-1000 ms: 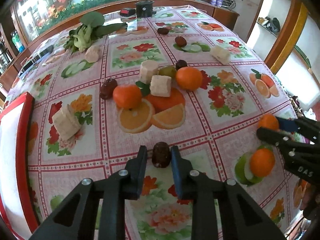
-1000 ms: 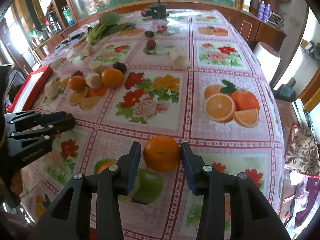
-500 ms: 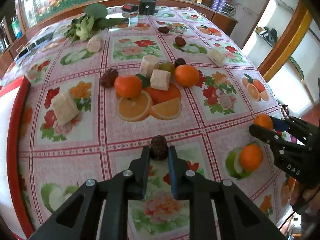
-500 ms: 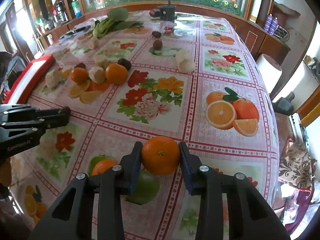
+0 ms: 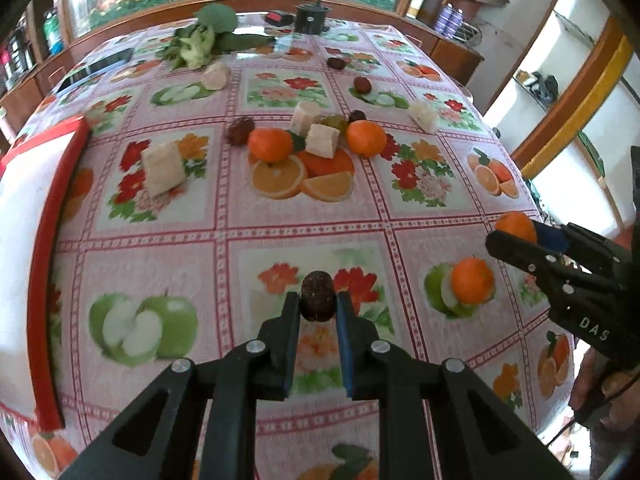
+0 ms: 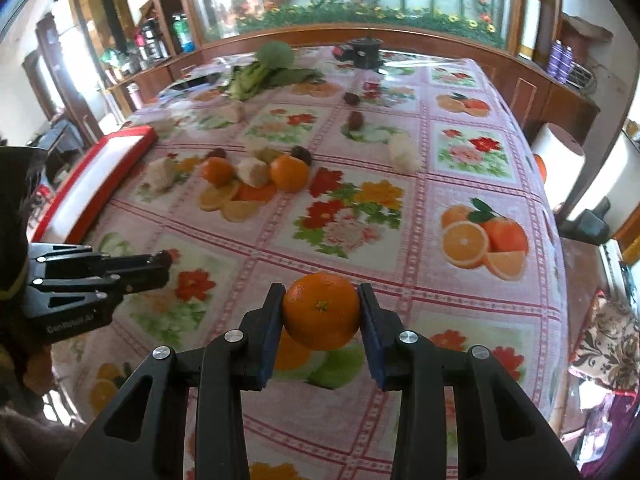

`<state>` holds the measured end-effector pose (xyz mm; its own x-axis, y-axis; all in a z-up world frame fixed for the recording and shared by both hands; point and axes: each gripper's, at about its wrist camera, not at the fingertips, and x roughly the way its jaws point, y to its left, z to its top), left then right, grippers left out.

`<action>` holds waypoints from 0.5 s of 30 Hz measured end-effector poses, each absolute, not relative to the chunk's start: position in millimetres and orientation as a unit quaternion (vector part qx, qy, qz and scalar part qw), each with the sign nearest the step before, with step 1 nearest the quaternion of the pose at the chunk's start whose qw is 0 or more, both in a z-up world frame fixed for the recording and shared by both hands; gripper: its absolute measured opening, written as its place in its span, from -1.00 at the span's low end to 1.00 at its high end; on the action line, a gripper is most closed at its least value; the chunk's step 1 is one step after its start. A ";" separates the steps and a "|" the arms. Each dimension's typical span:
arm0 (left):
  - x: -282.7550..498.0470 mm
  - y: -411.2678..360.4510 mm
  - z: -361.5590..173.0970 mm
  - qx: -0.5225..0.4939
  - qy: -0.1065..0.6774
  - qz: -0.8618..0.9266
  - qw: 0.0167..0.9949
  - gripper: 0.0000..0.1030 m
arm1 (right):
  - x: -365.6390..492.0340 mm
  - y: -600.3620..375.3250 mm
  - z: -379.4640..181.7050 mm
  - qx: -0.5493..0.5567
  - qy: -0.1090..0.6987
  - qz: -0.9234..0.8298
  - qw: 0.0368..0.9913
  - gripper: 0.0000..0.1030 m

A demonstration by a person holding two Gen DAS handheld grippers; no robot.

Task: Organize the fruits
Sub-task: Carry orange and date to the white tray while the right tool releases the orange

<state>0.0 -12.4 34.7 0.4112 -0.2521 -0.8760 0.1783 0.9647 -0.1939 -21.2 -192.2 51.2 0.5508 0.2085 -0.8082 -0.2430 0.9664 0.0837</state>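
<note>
My left gripper (image 5: 317,307) is shut on a small dark brown fruit (image 5: 317,296) and holds it above the flowered tablecloth. My right gripper (image 6: 321,307) is shut on an orange (image 6: 321,311) and holds it off the table; in the left wrist view that orange (image 5: 516,226) shows at the right. Another orange (image 5: 472,280) lies on the cloth below it. Two more oranges (image 5: 270,144) (image 5: 366,138) lie mid-table among pale blocks (image 5: 322,140) and dark fruits (image 5: 240,130).
A red-rimmed white tray (image 5: 48,208) lies at the left edge. Leafy greens (image 5: 200,40) and a black pot (image 5: 310,18) stand at the far end. More dark fruits (image 5: 362,85) and pale chunks (image 5: 422,116) are scattered further back. The table edge falls away at right.
Both grippers closed on their fruits and lifted them off the cloth. The views pulled back and rose.
</note>
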 end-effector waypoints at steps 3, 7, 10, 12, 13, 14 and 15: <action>-7.0 0.9 40.9 -0.043 0.519 -0.121 0.845 -0.61 | -20.3 -172.5 51.1 -0.035 0.459 0.142 0.877 -0.31; -10.8 24.9 48.7 -0.052 0.508 -0.109 0.853 -0.61 | -17.5 -141.1 50.8 -0.052 0.463 0.160 0.870 -0.31; -14.6 44.9 54.6 -0.049 0.501 -0.101 0.858 -0.61 | -11.4 -113.9 50.6 -0.054 0.467 0.175 0.865 -0.31; -17.4 63.0 58.7 -0.050 0.495 -0.091 0.863 -0.61 | -8.1 -91.0 50.1 -0.056 0.469 0.188 0.861 -0.31; -18.7 72.1 60.4 -0.052 0.493 -0.087 0.864 -0.61 | -6.4 -80.3 49.7 -0.059 0.470 0.193 0.859 -0.31; -20.1 82.5 62.2 -0.056 0.491 -0.082 0.866 -0.61 | -4.5 -68.3 49.7 -0.062 0.471 0.199 0.857 -0.31; -21.4 93.9 63.8 -0.061 0.489 -0.078 0.867 -0.61 | -2.4 -54.4 50.2 -0.065 0.472 0.208 0.854 -0.31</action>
